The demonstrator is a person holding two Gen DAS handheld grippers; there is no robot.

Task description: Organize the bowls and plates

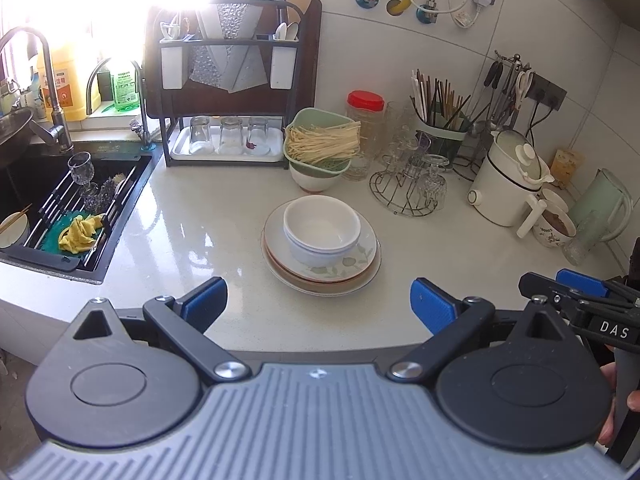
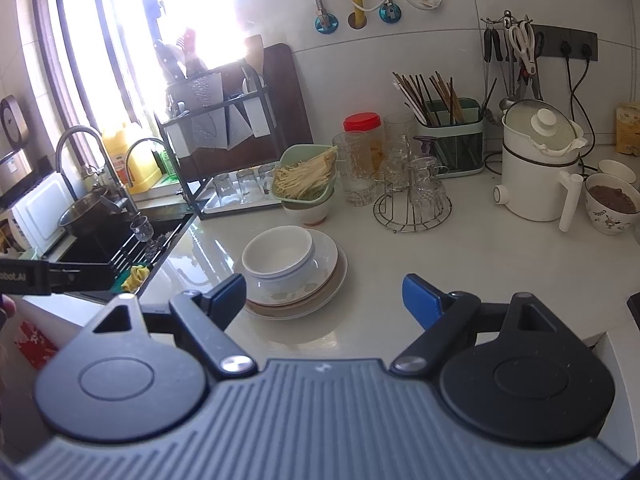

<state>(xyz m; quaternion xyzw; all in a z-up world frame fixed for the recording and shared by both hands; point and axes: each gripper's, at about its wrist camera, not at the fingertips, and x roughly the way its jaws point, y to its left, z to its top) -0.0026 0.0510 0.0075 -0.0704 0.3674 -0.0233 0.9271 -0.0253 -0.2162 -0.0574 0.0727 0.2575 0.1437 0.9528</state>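
Plates lie stacked on the pale countertop, with white bowls nested one in another on top of them, toward the stack's left side in the left wrist view; the top plate bears a green leaf pattern; just behind the stack stands a white bowl carrying a green basket of pale noodles; to the right of that are a red-lidded jar, a wire rack with upturned glasses, a chopstick holder and a white electric pot; to the left a black rack holds upturned glasses on a tray, and further left is the dark sink with a yellow cloth; the left gripper hangs short of the stack with its blue-padded jaws spread wide and nothing between them; the right gripper likewise stands wide apart and empty, near the stack's front edge
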